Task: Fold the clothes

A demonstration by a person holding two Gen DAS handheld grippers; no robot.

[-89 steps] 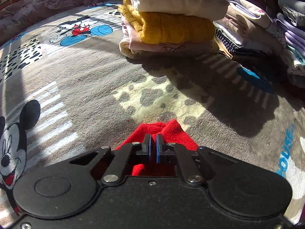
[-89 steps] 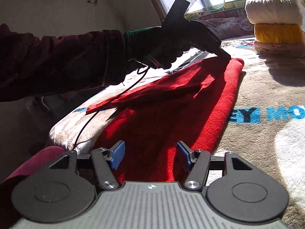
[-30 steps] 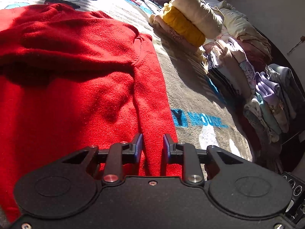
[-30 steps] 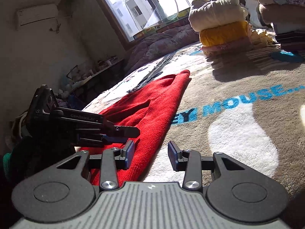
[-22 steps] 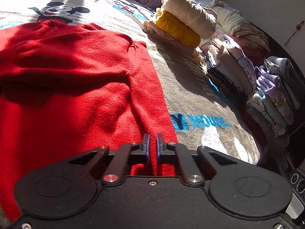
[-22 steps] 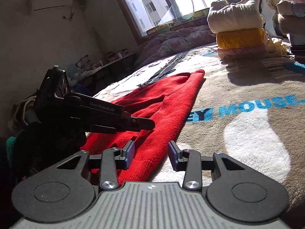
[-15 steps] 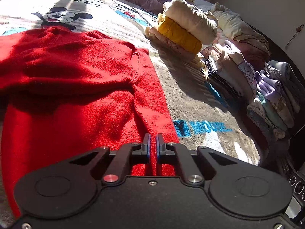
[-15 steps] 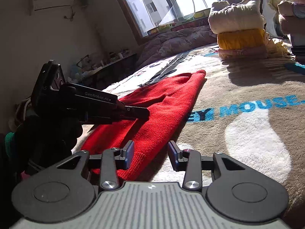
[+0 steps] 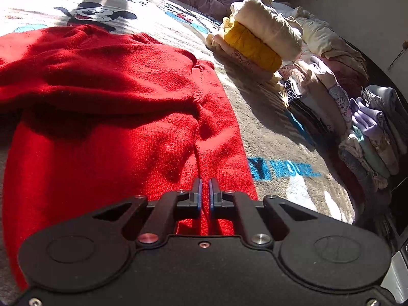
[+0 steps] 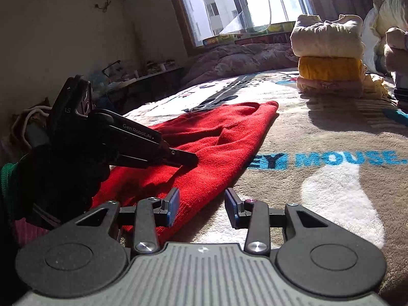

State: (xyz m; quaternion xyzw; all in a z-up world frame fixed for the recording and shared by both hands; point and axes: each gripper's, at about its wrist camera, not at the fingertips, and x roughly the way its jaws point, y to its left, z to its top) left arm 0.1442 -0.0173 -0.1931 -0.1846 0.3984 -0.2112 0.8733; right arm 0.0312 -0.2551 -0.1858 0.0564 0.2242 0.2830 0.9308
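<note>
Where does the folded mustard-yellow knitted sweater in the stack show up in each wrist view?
Left wrist view: the folded mustard-yellow knitted sweater sits upper right of centre, tilted, under a folded cream garment.
Right wrist view: it sits at upper right, level, in the same stack.
Shared landmark: the red knitted sweater spread on the blanket, lying left of the stack in both views.

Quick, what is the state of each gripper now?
Left gripper: jaws shut on the red sweater.
Right gripper: jaws open, holding nothing, at the sweater's edge.
</note>
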